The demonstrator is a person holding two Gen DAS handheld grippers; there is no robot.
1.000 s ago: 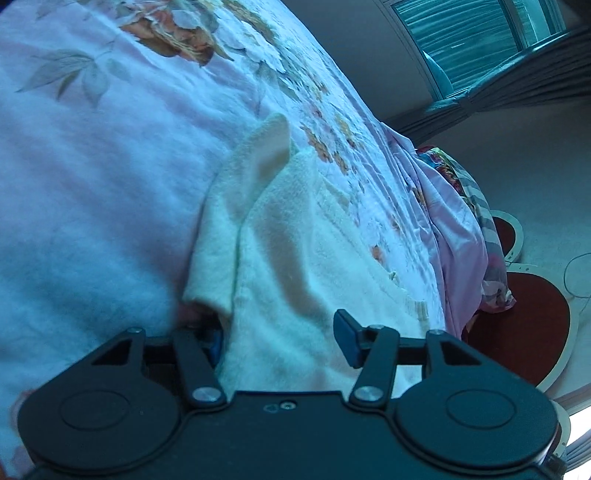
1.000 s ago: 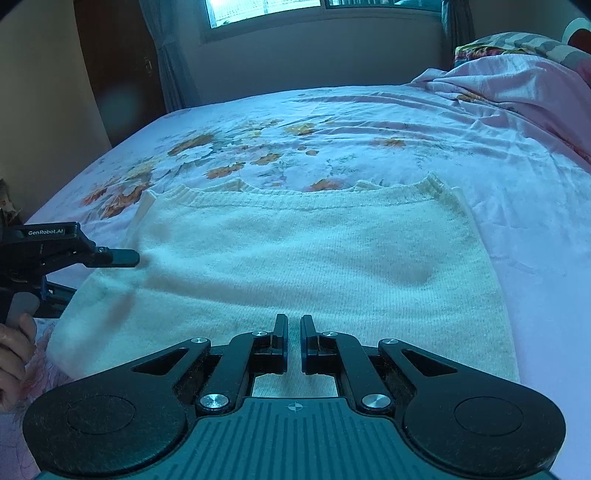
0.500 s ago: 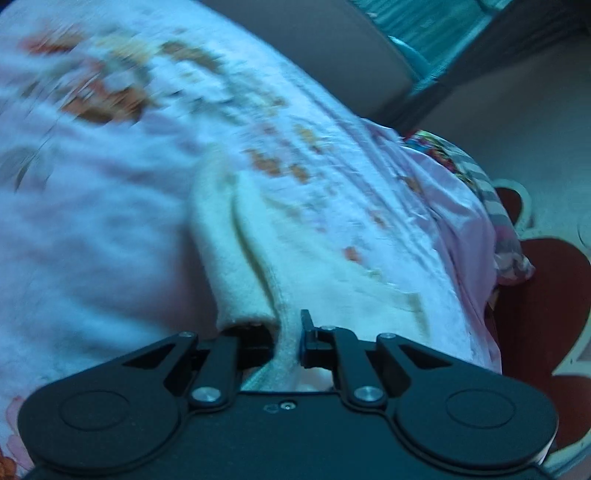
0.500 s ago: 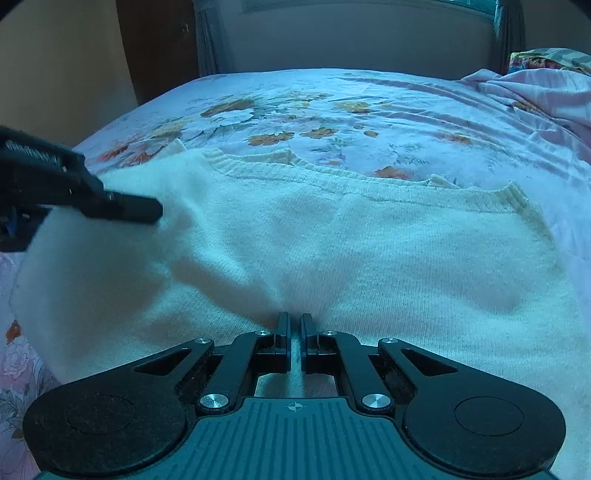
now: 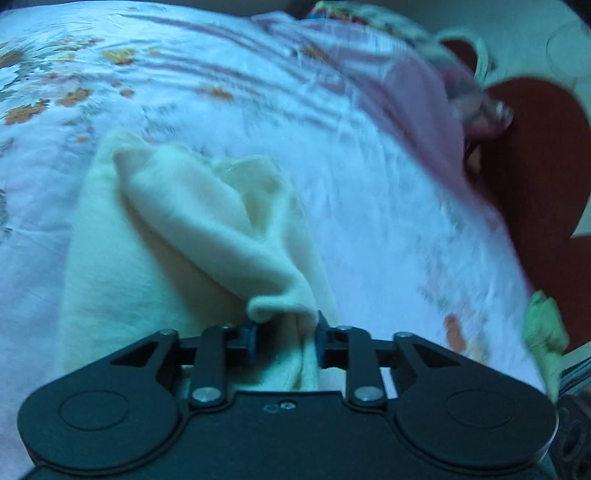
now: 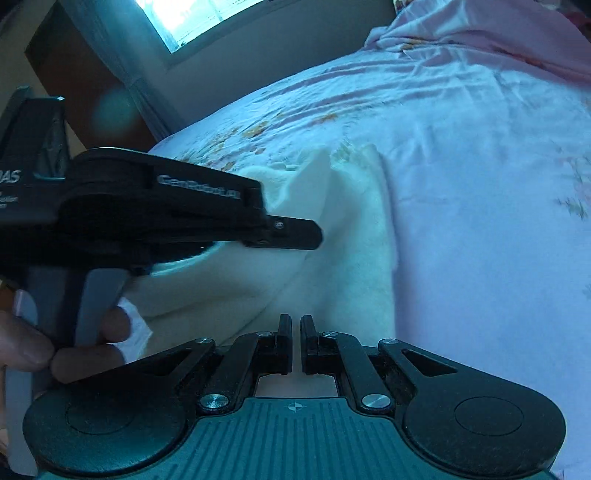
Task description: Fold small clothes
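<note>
A cream knitted sweater [image 5: 155, 258] lies on the floral bed sheet [image 5: 369, 192]. My left gripper [image 5: 283, 332] is shut on the sweater's left side, which hangs lifted and folded over the rest. In the right wrist view the left gripper [image 6: 295, 232] is raised above the sweater [image 6: 351, 240], carrying the fold to the right. My right gripper [image 6: 294, 332] is shut at the sweater's near edge; I cannot tell whether cloth is pinched between its jaws.
A bunched pink duvet [image 6: 498, 33] lies at the bed's far right. A dark red headboard [image 5: 543, 166] stands beyond the bed edge. A window [image 6: 207, 18] and curtain are behind. A hand [image 6: 55, 347] holds the left gripper's handle.
My left gripper closed on the sweater's left side, lifted it and swung it rightward over the body. The right gripper stayed shut at the near edge while its view tilted.
</note>
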